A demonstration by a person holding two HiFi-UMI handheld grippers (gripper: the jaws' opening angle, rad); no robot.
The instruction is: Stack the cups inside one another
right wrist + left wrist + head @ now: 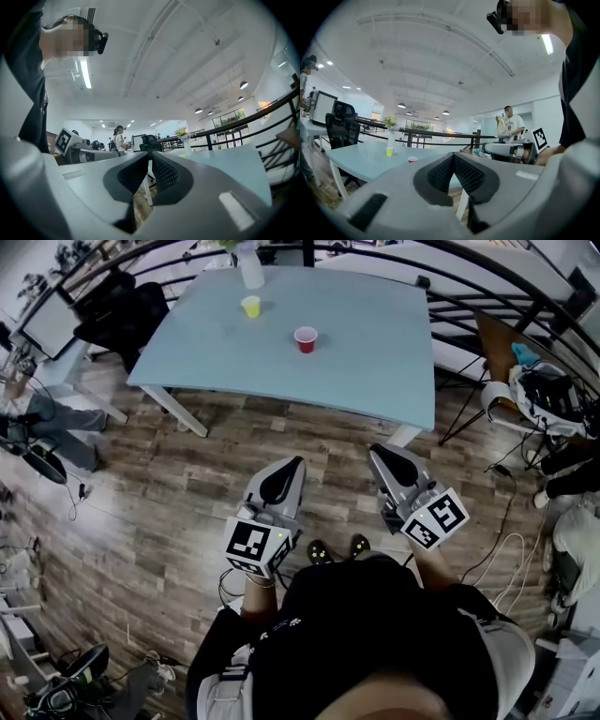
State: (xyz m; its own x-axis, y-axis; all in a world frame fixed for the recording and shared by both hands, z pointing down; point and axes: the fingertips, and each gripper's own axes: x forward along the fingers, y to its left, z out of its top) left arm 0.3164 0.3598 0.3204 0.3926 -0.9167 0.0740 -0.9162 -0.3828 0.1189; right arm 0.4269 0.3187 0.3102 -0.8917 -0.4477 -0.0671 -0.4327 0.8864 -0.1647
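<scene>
Left gripper, right gripper: fingers together, empty; red cup, yellow cup well ahead, apart.

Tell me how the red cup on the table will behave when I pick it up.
The red cup looks like a small disposable one, so it is probably light and may crush under a hard squeeze. Standing upright on the smooth table, it would likely slide or tip if nudged sideways. Tipped over, it would probably roll.
</scene>
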